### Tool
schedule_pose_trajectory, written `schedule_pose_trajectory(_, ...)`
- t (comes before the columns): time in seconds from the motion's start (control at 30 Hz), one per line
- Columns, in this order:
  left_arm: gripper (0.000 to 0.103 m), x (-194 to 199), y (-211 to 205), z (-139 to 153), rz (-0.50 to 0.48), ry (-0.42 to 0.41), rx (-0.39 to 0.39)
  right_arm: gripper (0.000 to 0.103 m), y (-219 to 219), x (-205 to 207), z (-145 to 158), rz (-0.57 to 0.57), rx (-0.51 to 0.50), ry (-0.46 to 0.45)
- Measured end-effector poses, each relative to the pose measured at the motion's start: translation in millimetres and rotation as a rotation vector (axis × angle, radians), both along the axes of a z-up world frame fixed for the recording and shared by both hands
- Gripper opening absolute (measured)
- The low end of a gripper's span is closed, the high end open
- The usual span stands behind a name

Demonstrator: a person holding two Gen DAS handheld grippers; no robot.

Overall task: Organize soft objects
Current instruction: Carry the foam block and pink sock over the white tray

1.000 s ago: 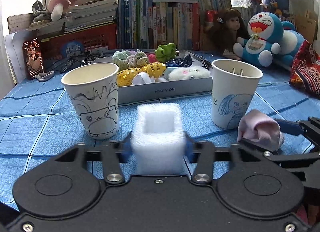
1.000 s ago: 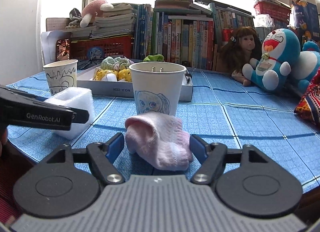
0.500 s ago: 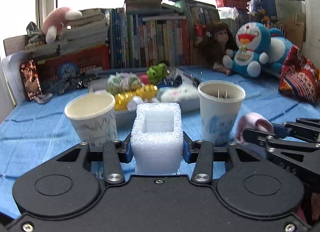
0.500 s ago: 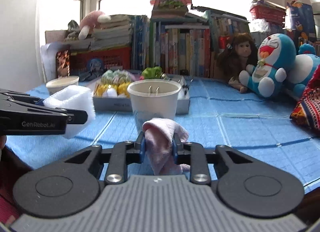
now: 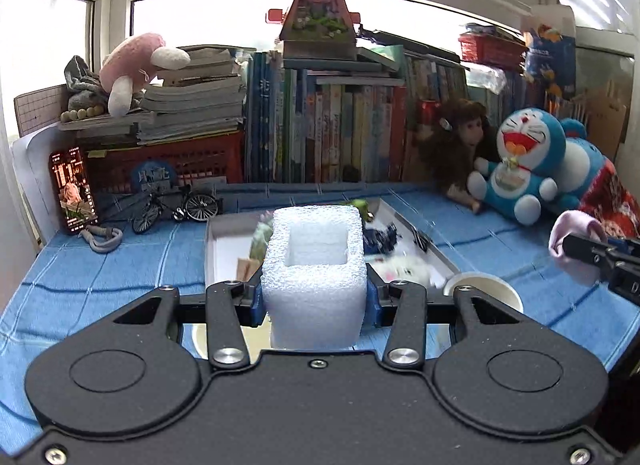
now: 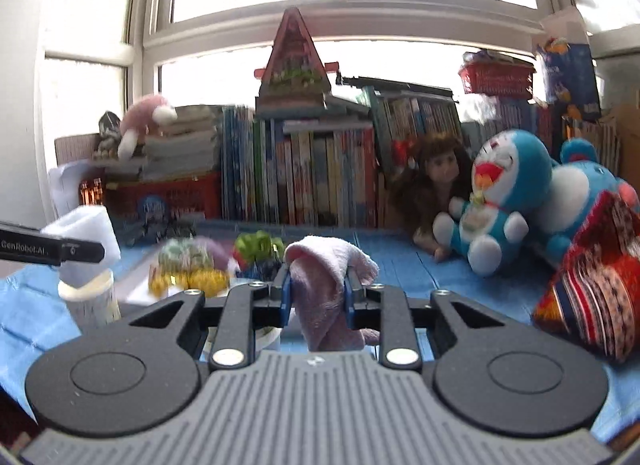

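Note:
My left gripper (image 5: 315,299) is shut on a white hollow foam block (image 5: 315,271) and holds it in the air above a paper cup (image 5: 200,339), whose rim shows just below. In the right wrist view the foam block (image 6: 86,231) hangs right over that cup (image 6: 90,301). My right gripper (image 6: 316,295) is shut on a pink cloth (image 6: 326,289) and holds it up; the cup below it (image 6: 266,335) is mostly hidden. The second cup's rim (image 5: 486,289) and the pink cloth (image 5: 572,235) show at the right of the left wrist view.
A grey tray (image 5: 420,237) of small soft toys lies behind the cups on the blue tablecloth (image 5: 100,265). Books, a doll (image 6: 438,181), a Doraemon plush (image 5: 524,169), a phone (image 5: 72,191) and a patterned cushion (image 6: 592,285) line the back and right.
Both grippers have risen well above the table with their loads and moved forward over the cups. The cups now sit below the grippers instead of in front.

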State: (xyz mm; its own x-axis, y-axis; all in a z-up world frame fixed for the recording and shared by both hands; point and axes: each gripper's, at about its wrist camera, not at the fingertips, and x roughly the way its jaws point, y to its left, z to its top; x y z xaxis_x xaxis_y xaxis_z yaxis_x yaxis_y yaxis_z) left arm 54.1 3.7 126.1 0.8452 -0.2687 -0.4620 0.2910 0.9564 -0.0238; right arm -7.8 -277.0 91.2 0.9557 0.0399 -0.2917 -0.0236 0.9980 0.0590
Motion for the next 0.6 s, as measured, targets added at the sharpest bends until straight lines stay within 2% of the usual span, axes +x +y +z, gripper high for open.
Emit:
schedule_pose_trajectory(0.17, 0.043, 36, 9, 19, 0.01, 0.068, -0.033, 0.03, 1, 34, 21, 0.055, 0.011, 0.002)
schedule_pose_trajectory(0.3, 0.043, 65, 15, 25, 0.031, 0.123, -0.04, 0.03, 5, 68, 31, 0.084, 0.028, 0.044)
schedule_pose_trajectory(0.6, 0.043, 144, 28, 12, 0.09, 0.296, -0.095, 0.03, 14, 145, 24, 0.112, 0.072, 0.193)
